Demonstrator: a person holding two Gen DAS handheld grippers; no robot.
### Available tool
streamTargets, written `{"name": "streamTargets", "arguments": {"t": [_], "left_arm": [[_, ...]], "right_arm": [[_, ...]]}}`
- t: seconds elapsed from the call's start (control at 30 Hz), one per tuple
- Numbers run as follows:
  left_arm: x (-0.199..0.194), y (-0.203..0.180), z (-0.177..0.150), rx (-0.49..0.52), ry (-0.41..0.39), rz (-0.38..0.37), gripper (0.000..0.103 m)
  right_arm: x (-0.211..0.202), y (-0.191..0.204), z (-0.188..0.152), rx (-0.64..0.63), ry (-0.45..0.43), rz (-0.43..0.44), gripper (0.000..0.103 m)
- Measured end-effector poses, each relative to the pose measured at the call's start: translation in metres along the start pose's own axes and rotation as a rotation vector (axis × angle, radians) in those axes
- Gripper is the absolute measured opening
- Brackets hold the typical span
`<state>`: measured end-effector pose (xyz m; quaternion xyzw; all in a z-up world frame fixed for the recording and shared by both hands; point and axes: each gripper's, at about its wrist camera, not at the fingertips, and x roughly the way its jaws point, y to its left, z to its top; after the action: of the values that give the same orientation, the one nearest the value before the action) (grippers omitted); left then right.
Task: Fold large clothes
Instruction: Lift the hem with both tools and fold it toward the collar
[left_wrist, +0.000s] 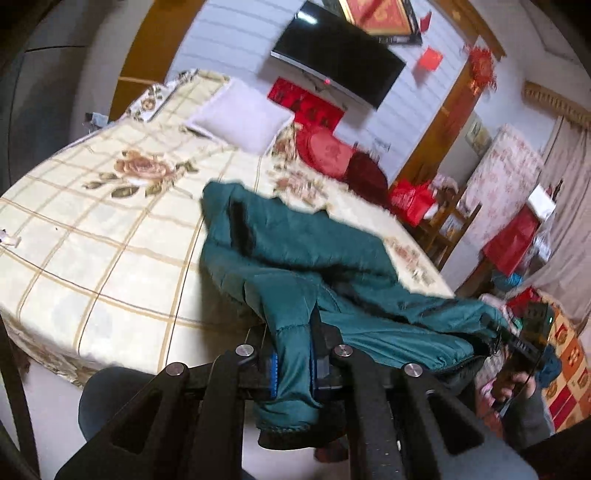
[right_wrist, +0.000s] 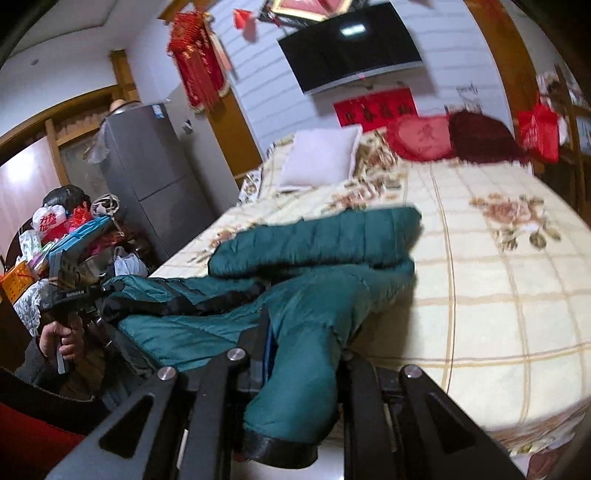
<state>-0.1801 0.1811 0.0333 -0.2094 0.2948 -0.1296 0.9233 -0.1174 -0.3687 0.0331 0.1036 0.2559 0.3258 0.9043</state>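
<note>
- Left gripper (left_wrist: 293, 363) and right gripper (right_wrist: 301, 363) are each clamped on a cuff of the green jacket (left_wrist: 295, 251).
- Jacket half on the bed (left_wrist: 110, 236), near edge.
- Risk: we think slick padding slips out and bulk slides floorward.

Little can be read. Dark characters are printed on the red banner (right_wrist: 376, 109) on the wall under the television (right_wrist: 349, 48), but they are too blurred to be made out. Red characters are carried by a white plastic bag (right_wrist: 47, 220) at the left; white lettering on the black gripper body (right_wrist: 75, 294) is likewise illegible.
</note>
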Motion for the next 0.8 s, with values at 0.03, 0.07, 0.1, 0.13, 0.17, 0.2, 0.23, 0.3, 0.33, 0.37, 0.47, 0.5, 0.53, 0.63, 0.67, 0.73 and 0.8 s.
{"name": "streamTargets", "arguments": {"t": [0.03,0.07,0.1,0.13,0.17,0.2,0.23,0.3,0.33,0.37,0.47,0.5,0.53,0.63,0.67,0.73,0.8], "left_arm": [[-0.003,-0.002,0.002,0.000,-0.012,-0.002,0.000],[-0.006,-0.005,0.004,-0.001,-0.031,-0.006,0.000],[-0.008,-0.007,0.007,-0.002,-0.049,-0.013,0.000],[-0.011,-0.010,0.008,0.000,-0.063,-0.019,0.000],[-0.010,-0.011,0.012,-0.004,-0.081,-0.027,0.000],[-0.009,-0.010,0.014,-0.015,-0.092,-0.032,0.000],[-0.006,-0.010,0.019,-0.029,-0.104,-0.037,0.000],[0.002,-0.011,0.028,-0.039,-0.136,-0.033,0.000],[0.004,-0.013,0.031,-0.035,-0.146,-0.027,0.000],[0.010,-0.014,0.035,-0.033,-0.155,-0.021,0.000],[0.024,-0.016,0.045,-0.031,-0.186,-0.003,0.000],[0.030,-0.017,0.048,-0.021,-0.195,0.010,0.000],[0.035,-0.018,0.052,-0.012,-0.202,0.019,0.000],[0.057,-0.016,0.063,0.007,-0.206,0.055,0.000],[0.065,-0.014,0.068,0.000,-0.201,0.065,0.000],[0.082,-0.010,0.078,0.005,-0.192,0.101,0.000],[0.098,-0.007,0.086,0.028,-0.190,0.138,0.000]], "right_arm": [[-0.005,0.003,0.002,-0.005,-0.017,-0.001,0.015],[-0.009,0.004,0.005,-0.005,-0.032,-0.001,0.015],[-0.012,0.004,0.007,-0.005,-0.043,-0.003,0.015],[-0.015,0.003,0.009,-0.002,-0.057,-0.007,0.015],[-0.015,0.002,0.012,0.006,-0.068,-0.012,0.015],[-0.013,-0.001,0.016,0.021,-0.075,-0.019,0.015],[-0.011,-0.003,0.021,0.035,-0.082,-0.023,0.015],[-0.008,-0.004,0.028,0.039,-0.095,-0.036,0.015],[-0.004,-0.006,0.031,0.044,-0.098,-0.044,0.015],[0.000,-0.009,0.035,0.052,-0.104,-0.052,0.015],[0.016,-0.018,0.046,0.082,-0.118,-0.078,0.015],[0.023,-0.021,0.050,0.090,-0.121,-0.090,0.015],[0.031,-0.024,0.052,0.098,-0.122,-0.098,0.015],[0.057,-0.037,0.064,0.122,-0.118,-0.121,0.015],[0.066,-0.041,0.068,0.131,-0.114,-0.123,0.015],[0.085,-0.052,0.078,0.150,-0.101,-0.126,0.015],[0.104,-0.061,0.088,0.156,-0.082,-0.136,0.015]]}}
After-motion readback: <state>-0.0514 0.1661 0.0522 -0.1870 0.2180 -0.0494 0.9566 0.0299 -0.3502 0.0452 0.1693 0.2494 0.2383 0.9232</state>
